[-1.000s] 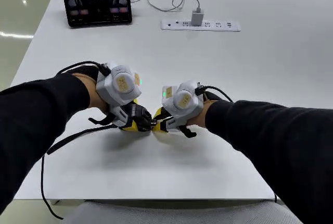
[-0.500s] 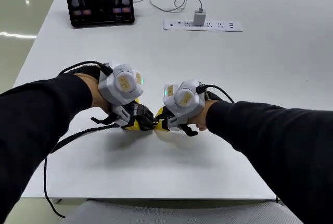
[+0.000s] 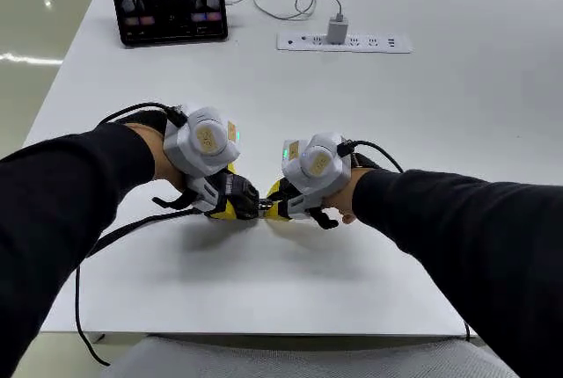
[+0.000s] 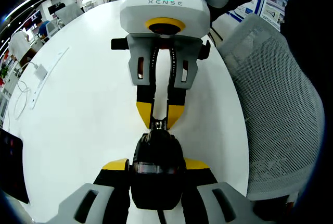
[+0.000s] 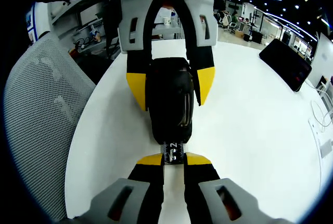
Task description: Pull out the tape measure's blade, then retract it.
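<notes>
Black tape measure (image 4: 157, 151) clamped in left tongs (image 4: 157, 168), right tongs (image 4: 159, 115) pinching its blade tip (image 4: 158, 125), white table (image 4: 78, 104)

Two claws: left claw (image 4: 156, 165), right claw (image 5: 173, 160). One tape measure (image 5: 169, 96). One tablet (image 3: 169, 4). One power strip (image 3: 345, 42). One charger (image 3: 336, 28).

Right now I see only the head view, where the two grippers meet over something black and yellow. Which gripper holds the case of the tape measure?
Observer: The left gripper. In the left gripper view its jaws are shut on the black case.
Operator: And does the right one hold the blade?
Observer: Yes. In the right gripper view the right gripper pinches the blade close to the mouth of the case.
Operator: How much blade is out?
Observer: Very little. A printed 2 shows on the short piece between those jaws and the case.
</notes>
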A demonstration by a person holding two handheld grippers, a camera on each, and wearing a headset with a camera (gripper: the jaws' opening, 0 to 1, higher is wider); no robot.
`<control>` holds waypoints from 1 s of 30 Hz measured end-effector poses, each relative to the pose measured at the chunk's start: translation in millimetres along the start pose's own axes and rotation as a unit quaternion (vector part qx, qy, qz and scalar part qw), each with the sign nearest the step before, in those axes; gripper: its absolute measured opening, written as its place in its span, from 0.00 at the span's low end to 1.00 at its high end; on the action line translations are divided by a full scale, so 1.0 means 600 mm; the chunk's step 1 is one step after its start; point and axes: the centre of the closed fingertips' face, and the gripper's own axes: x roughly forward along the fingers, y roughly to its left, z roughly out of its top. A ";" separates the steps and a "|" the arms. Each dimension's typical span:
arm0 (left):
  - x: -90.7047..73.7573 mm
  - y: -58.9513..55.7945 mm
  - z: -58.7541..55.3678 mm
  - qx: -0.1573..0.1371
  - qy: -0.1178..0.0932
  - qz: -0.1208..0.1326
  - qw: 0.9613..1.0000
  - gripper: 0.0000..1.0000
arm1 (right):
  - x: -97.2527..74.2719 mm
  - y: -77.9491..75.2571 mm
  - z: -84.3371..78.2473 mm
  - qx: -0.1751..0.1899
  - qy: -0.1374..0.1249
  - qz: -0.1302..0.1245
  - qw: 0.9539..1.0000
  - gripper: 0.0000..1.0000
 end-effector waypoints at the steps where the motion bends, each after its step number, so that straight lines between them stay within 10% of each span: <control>1: 0.000 0.000 0.000 0.000 0.000 0.000 1.000 0.34 | -0.001 0.000 -0.002 -0.001 0.001 -0.001 1.000 0.08; 30: 0.000 -0.002 0.002 0.002 -0.003 0.003 1.000 0.34 | -0.024 0.001 -0.027 0.010 0.012 -0.007 1.000 0.09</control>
